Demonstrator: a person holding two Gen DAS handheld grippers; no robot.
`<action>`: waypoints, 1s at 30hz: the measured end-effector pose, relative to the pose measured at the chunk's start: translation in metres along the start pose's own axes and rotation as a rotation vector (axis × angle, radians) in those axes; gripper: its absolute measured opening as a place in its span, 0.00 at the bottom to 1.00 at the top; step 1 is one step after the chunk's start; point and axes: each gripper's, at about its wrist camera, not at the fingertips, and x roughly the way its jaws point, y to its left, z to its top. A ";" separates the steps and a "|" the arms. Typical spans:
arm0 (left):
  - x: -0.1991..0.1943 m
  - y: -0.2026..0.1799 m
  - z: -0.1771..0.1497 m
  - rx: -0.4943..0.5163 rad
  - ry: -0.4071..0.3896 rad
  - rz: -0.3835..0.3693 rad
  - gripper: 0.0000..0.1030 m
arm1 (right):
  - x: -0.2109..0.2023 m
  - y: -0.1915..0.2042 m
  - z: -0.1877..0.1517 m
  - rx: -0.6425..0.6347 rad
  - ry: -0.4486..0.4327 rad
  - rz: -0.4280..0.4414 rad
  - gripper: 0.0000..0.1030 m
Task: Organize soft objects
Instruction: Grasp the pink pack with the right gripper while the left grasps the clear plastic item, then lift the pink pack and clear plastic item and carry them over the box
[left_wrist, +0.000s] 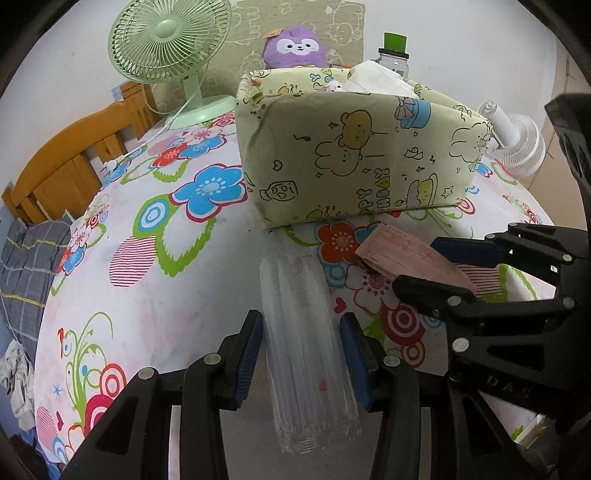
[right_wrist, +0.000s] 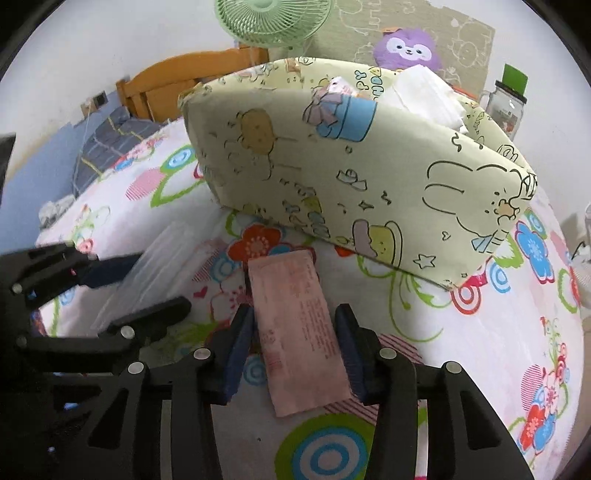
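A clear plastic packet (left_wrist: 306, 354) lies on the flowered tablecloth between the fingers of my left gripper (left_wrist: 301, 345), which close on its sides. A pink packet (right_wrist: 299, 339) lies between the fingers of my right gripper (right_wrist: 295, 343), which close on its sides; it also shows in the left wrist view (left_wrist: 406, 258). Behind both stands a pale yellow cartoon-print fabric box (left_wrist: 362, 155), open on top, holding white tissue packs (left_wrist: 376, 79) and a small toy. The box also shows in the right wrist view (right_wrist: 351, 177). The left gripper also appears in the right wrist view (right_wrist: 110, 291).
A green desk fan (left_wrist: 170, 48) stands at the back left, a purple plush (left_wrist: 295, 46) and a green-capped jar (left_wrist: 393, 55) behind the box, a small white fan (left_wrist: 517, 140) at the right. A wooden bed frame (left_wrist: 62, 162) lies beyond the table's left edge.
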 end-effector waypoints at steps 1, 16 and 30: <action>0.000 0.000 0.000 0.004 -0.001 0.002 0.45 | 0.000 0.001 -0.001 -0.008 0.001 -0.010 0.48; 0.000 -0.009 0.001 0.013 -0.007 -0.023 0.36 | -0.005 -0.004 -0.004 0.085 0.031 -0.065 0.43; -0.015 -0.034 0.000 0.061 -0.033 -0.039 0.31 | -0.038 -0.020 -0.018 0.154 -0.005 -0.116 0.43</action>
